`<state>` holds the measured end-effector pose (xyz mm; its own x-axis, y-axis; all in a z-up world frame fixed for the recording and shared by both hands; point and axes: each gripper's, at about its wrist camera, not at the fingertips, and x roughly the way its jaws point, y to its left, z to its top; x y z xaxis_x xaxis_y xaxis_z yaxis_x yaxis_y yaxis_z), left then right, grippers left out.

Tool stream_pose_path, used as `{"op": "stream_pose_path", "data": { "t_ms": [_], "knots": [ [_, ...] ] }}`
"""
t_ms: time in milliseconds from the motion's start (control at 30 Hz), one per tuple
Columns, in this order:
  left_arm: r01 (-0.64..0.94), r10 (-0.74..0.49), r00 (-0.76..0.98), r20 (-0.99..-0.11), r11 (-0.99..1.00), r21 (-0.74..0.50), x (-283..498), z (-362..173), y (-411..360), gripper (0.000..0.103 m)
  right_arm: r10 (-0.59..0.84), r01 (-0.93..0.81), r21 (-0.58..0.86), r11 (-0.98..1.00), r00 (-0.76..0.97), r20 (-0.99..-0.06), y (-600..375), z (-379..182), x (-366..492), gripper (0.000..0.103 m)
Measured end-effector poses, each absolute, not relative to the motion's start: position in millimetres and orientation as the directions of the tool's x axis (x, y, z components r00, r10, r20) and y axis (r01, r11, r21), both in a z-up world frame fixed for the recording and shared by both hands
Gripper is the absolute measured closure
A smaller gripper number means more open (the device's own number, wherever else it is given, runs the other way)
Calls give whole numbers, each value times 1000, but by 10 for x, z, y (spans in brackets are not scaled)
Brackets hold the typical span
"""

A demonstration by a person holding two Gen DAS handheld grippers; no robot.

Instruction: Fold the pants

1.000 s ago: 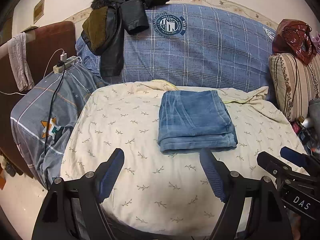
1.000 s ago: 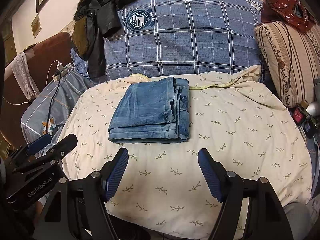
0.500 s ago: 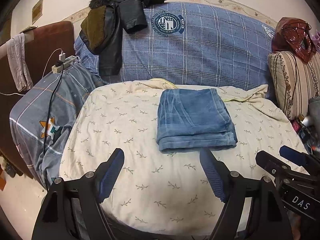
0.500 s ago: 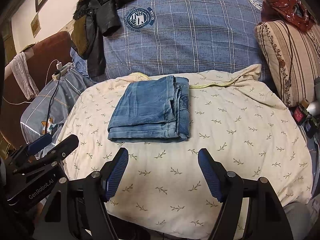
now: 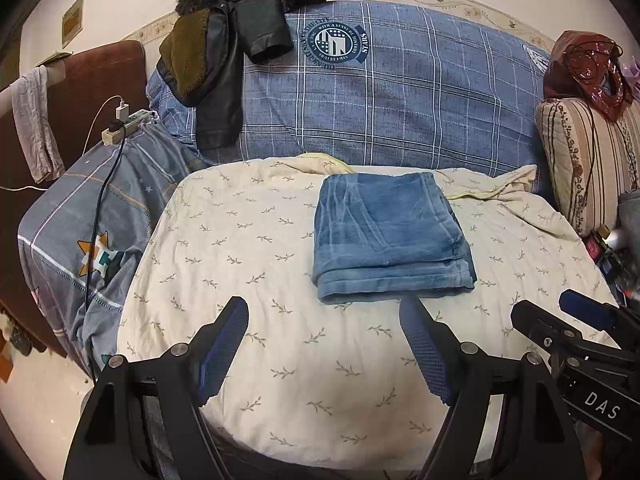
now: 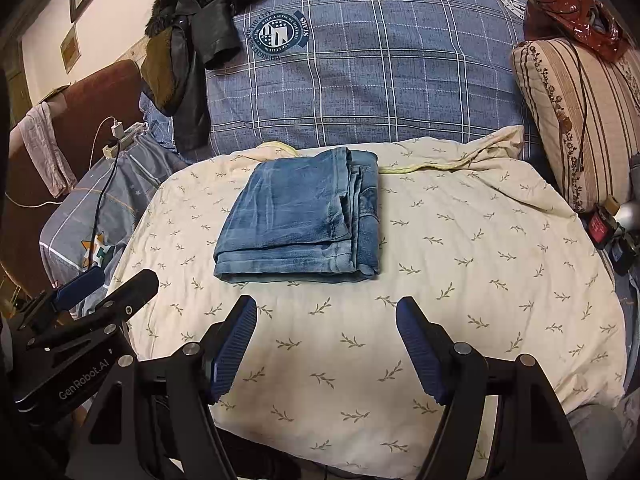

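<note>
The blue denim pants point(image 5: 388, 236) lie folded into a flat rectangle on the cream leaf-print quilt point(image 5: 280, 280), toward its far side. They also show in the right wrist view point(image 6: 304, 216), with stacked layers along their right edge. My left gripper point(image 5: 324, 316) is open and empty, held back above the quilt's near part, short of the pants. My right gripper point(image 6: 326, 312) is open and empty, also short of the pants. Each gripper shows at the edge of the other's view: the right one point(image 5: 576, 320) and the left one point(image 6: 104, 284).
A large blue plaid pillow point(image 5: 400, 92) stands behind the quilt with a black jacket point(image 5: 224, 56) draped over it. A striped cushion point(image 5: 588, 160) is at the right. A power strip with cables point(image 5: 124, 124) lies on the grey sheet at the left.
Both grippers have drifted back slightly; the pants look a little farther and higher in both views. The pants have not moved.
</note>
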<state>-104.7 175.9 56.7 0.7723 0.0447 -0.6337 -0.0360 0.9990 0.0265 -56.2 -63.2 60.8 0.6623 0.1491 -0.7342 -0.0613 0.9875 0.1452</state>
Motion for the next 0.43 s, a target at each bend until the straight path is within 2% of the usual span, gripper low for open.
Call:
{"op": "stream_pose_path", "data": {
  "t_ms": [233, 333, 433],
  "knots": [
    [-28, 24, 767, -641, 1000, 4, -998, 554, 1787, 25, 149, -56, 150, 987, 661, -736, -635, 584, -552, 30],
    [18, -35, 752, -658, 999, -33, -903, 541, 1799, 25, 150, -51, 154, 987, 658, -738, -653, 563, -521, 30],
    [31, -46, 769, -637, 999, -34, -801, 534, 1817, 25, 186, -69, 187, 980, 655, -732, -682, 536, -432, 30]
  ]
}}
